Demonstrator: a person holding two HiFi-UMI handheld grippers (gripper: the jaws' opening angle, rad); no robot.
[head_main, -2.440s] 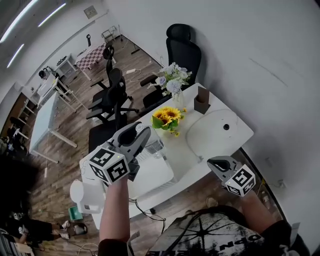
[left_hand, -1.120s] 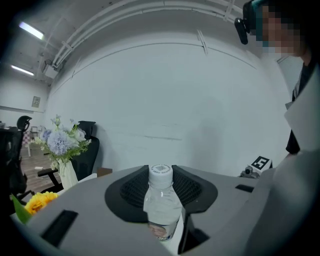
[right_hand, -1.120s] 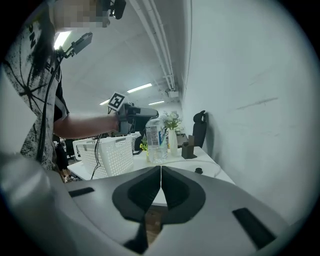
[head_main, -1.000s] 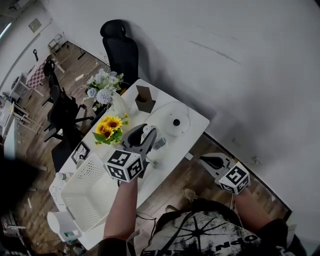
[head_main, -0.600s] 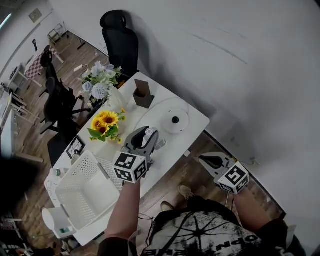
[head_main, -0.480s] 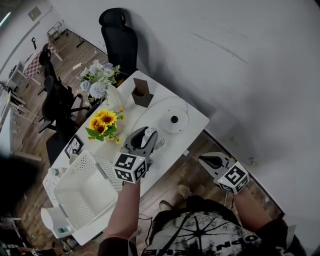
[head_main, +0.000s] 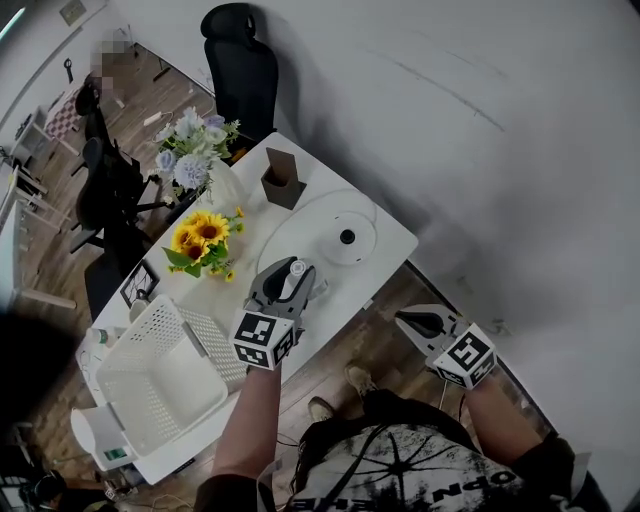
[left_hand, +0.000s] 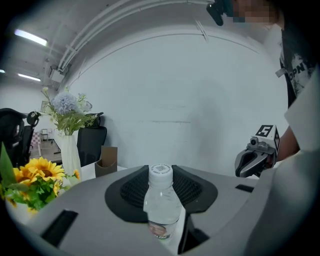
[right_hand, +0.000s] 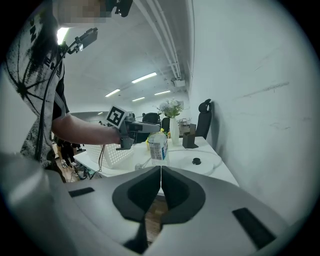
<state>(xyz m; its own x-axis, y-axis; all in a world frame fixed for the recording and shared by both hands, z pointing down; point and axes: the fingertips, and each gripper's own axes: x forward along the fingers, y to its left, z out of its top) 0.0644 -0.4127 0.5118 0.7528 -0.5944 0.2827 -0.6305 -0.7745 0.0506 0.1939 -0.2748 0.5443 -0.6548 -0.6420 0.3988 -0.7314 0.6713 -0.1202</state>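
Observation:
My left gripper (head_main: 287, 281) is shut on a clear water bottle (left_hand: 162, 205) with a white cap; the bottle stands upright between the jaws. In the head view the water bottle (head_main: 298, 272) hangs low over the near end of the white table (head_main: 385, 243). The right gripper view shows the same water bottle (right_hand: 158, 146) just above the tabletop. My right gripper (head_main: 419, 322) is shut with nothing in it, off the table's edge over the wooden floor. Seen along its own jaws, the right gripper (right_hand: 160, 187) has its two jaws pressed together.
On the table stand a white round lidded dish (head_main: 335, 237), a brown box (head_main: 278, 179), a sunflower bunch (head_main: 201, 241), a vase of pale flowers (head_main: 190, 160) and a white mesh basket (head_main: 155, 373). A black office chair (head_main: 241, 55) stands beyond. The white wall (head_main: 500, 120) is on the right.
The left gripper has carried the bottle from above the basket toward the table's near end and lowered it. The right gripper has stayed shut and nearly still.

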